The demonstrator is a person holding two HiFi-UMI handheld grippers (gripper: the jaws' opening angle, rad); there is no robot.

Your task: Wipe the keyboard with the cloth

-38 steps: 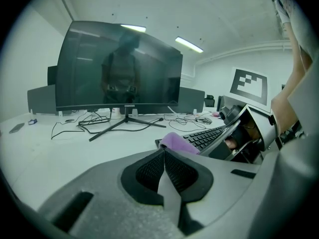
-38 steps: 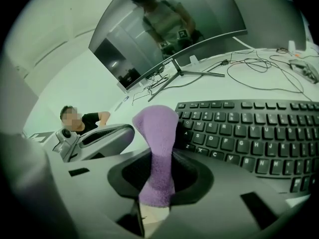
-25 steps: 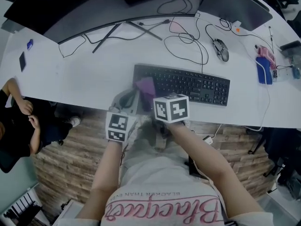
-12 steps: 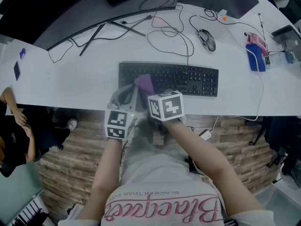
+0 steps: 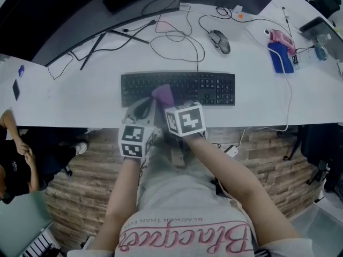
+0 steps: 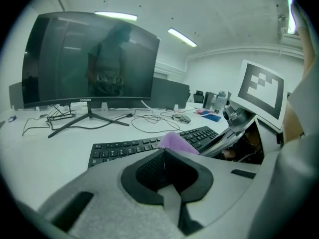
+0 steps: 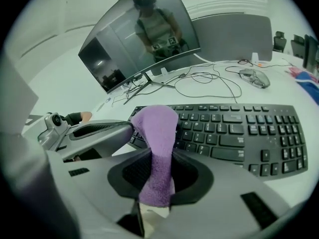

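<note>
A black keyboard (image 5: 203, 88) lies on the white desk (image 5: 69, 98), near its front edge. My right gripper (image 5: 162, 101) is shut on a purple cloth (image 5: 163, 94), which rests on the keys left of the keyboard's middle. In the right gripper view the cloth (image 7: 154, 128) stands up from between the jaws of the right gripper (image 7: 156, 156), over the keyboard (image 7: 234, 133). My left gripper (image 5: 143, 109) sits close beside it on the left, at the keyboard's front edge. The left gripper (image 6: 163, 154) is shut with nothing between its jaws, and the cloth (image 6: 177, 142) shows just beyond it.
A curved monitor (image 5: 80, 9) on a stand is at the back left, with loose cables (image 5: 177, 39) behind the keyboard. A mouse (image 5: 220, 40) lies back right, with blue and pink items (image 5: 280, 55) farther right. A person (image 5: 13, 159) sits at left below the desk edge.
Both grippers and the cloth have moved right along the keyboard, from near its left end toward the middle. The head view has shifted with them.
</note>
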